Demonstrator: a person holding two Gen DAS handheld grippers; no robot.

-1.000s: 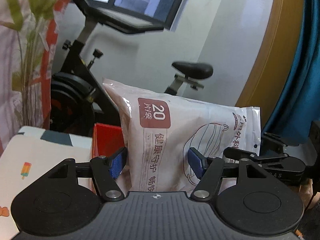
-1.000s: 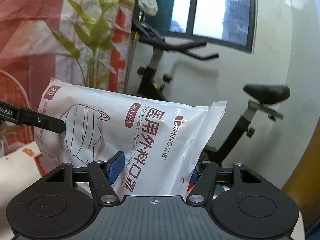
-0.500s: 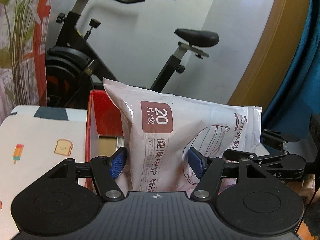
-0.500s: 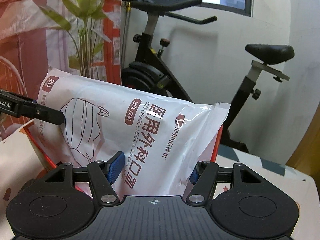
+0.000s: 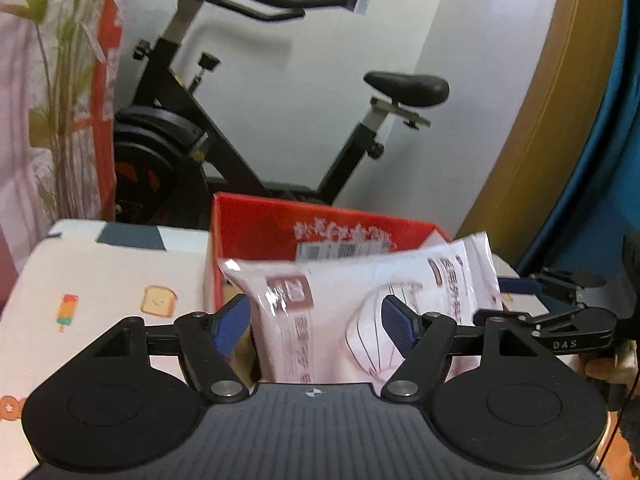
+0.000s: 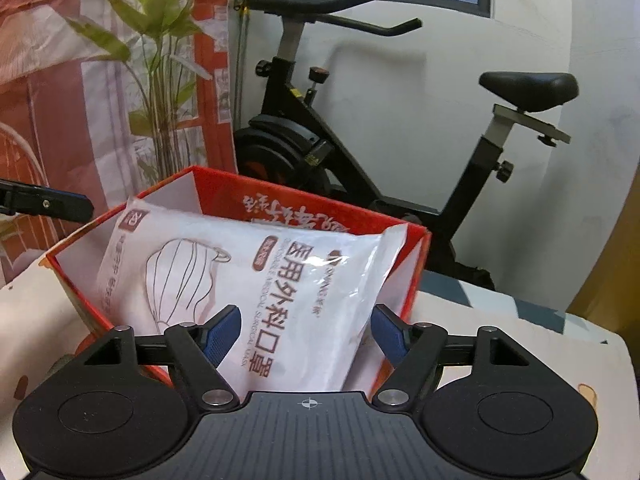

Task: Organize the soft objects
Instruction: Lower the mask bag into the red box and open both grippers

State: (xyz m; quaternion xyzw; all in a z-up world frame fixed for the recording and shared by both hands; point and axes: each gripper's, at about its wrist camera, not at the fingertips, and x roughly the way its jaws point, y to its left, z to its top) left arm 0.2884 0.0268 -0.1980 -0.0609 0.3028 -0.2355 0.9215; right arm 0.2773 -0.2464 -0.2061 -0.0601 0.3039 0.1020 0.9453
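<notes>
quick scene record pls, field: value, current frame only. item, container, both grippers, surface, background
item: mask pack, white soft pouch, standing tilted inside the box
container: red cardboard box, open top, on the table
left hand-held gripper: jaws opening, pack between them, left pad clear of it
right hand-held gripper: jaws opening, pack between them, gaps at both pads
surface: table cover with toast and ice-lolly prints
background: exercise bike, plant, window
</notes>
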